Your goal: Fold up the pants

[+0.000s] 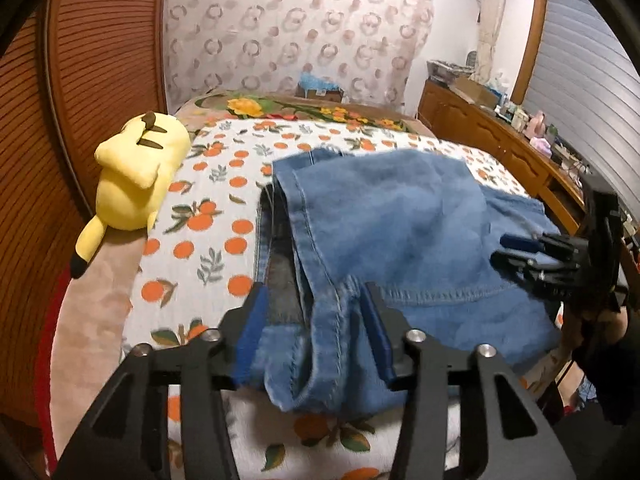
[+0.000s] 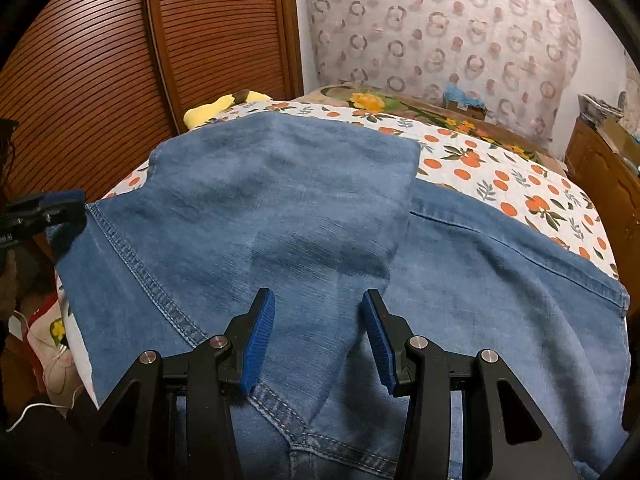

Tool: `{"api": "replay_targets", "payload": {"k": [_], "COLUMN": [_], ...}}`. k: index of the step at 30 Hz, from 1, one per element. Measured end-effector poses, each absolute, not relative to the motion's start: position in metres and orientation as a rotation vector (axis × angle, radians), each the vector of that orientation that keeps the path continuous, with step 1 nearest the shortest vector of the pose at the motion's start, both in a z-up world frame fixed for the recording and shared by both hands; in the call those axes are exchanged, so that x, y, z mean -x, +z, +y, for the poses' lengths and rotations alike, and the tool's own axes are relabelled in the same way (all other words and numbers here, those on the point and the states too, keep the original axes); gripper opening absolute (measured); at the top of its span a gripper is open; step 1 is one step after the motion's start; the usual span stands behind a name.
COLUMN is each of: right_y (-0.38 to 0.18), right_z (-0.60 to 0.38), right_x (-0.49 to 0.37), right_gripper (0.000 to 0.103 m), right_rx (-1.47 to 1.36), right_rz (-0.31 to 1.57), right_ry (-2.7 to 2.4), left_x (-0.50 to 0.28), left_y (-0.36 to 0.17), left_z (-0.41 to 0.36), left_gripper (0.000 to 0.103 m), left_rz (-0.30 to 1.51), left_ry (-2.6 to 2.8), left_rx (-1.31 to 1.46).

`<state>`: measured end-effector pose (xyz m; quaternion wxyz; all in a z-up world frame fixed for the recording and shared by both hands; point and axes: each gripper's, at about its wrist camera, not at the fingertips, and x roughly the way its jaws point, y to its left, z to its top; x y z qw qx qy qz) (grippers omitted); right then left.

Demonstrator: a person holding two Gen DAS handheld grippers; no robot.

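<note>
Blue jeans [image 1: 400, 216] lie folded on a bed with an orange-print cover [image 1: 224, 208]. My left gripper [image 1: 314, 292] is at the near left edge of the jeans, jaws apart, with a raised seam ridge of denim between the blue pads [image 1: 250, 332]; I see no pinch. My right gripper [image 2: 318, 296] hovers open over the jeans [image 2: 280, 184], its pads apart above flat denim near a stitched seam. In the left wrist view the right gripper [image 1: 500, 249] shows at the jeans' right edge. The left gripper [image 2: 68, 208] appears at the far left of the right wrist view.
A yellow plush toy [image 1: 136, 172] lies at the bed's left side, beside a slatted wooden wardrobe door [image 1: 100, 60]. A wooden dresser [image 1: 500, 140] crowded with small items runs along the right. Bare bed cover [image 2: 520, 184] extends beyond the jeans.
</note>
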<state>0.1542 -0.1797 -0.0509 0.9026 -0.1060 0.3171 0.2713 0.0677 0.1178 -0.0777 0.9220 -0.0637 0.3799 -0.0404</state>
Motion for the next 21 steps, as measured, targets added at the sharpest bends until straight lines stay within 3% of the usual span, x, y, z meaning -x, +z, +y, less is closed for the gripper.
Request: {"api": "replay_targets", "payload": {"k": [6, 12, 21], "right_y": [-0.054, -0.061, -0.067], "right_z": [-0.182, -0.183, -0.188], "right_x": [-0.154, -0.153, -0.154], "right_gripper": [0.047, 0.047, 0.047], "right_rx": [0.195, 0.184, 0.156], "right_rz": [0.641, 0.633, 0.626], "right_ry": [0.548, 0.543, 0.555], "left_x": [-0.097, -0.144, -0.187], "left_y": [-0.067, -0.074, -0.092], "left_z": [0.125, 0.134, 0.132], "left_gripper": [0.05, 0.043, 0.042], "left_rz": [0.742, 0.798, 0.886], "left_ry": [-0.078, -0.108, -0.114], "left_rx": [0.099, 0.093, 0.066]}}
